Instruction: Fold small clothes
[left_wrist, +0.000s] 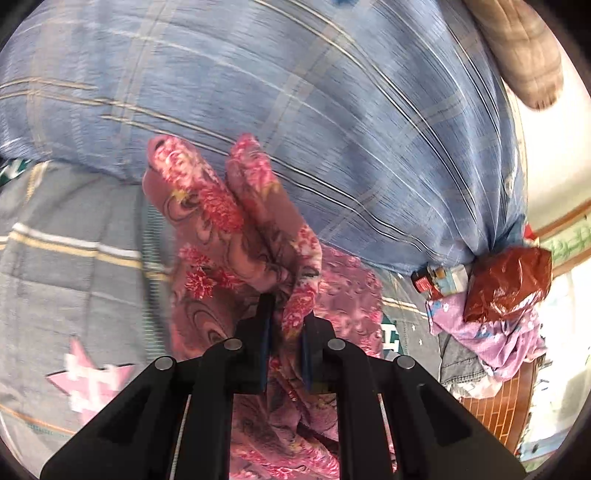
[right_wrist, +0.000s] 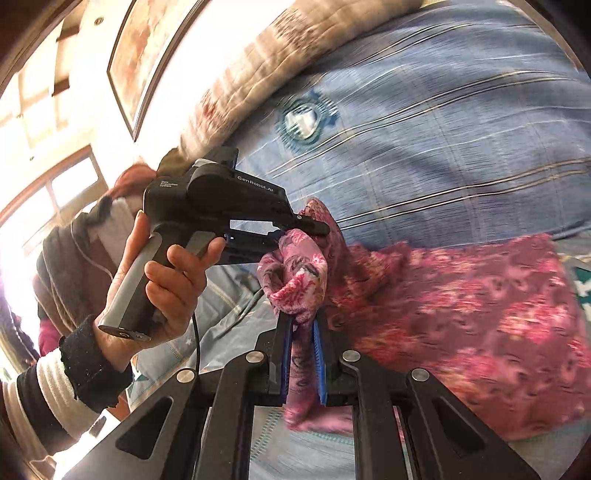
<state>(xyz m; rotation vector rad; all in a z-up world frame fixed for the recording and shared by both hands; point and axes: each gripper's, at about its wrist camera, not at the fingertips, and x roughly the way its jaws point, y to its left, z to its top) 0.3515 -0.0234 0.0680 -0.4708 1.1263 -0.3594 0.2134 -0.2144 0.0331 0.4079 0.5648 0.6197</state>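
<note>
Pinched in black two-finger right gripper (right_wrist: 301, 325), edge of soft pink-and-red floral fleece garment (right_wrist: 480, 332), lifted partly off blue plaid bed cover (right_wrist: 443, 147). Left gripper (left_wrist: 286, 314) likewise clamped on bunched fleece. Light, limp, non-slippery; best taken by corners or hems.

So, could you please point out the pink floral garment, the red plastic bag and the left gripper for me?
pink floral garment (right_wrist: 480, 332), right wrist view, on its spread-out body.
red plastic bag (left_wrist: 508, 282), left wrist view, on its crinkled front.
left gripper (right_wrist: 295, 230), right wrist view, at its fingertips clamping the cloth.
</note>
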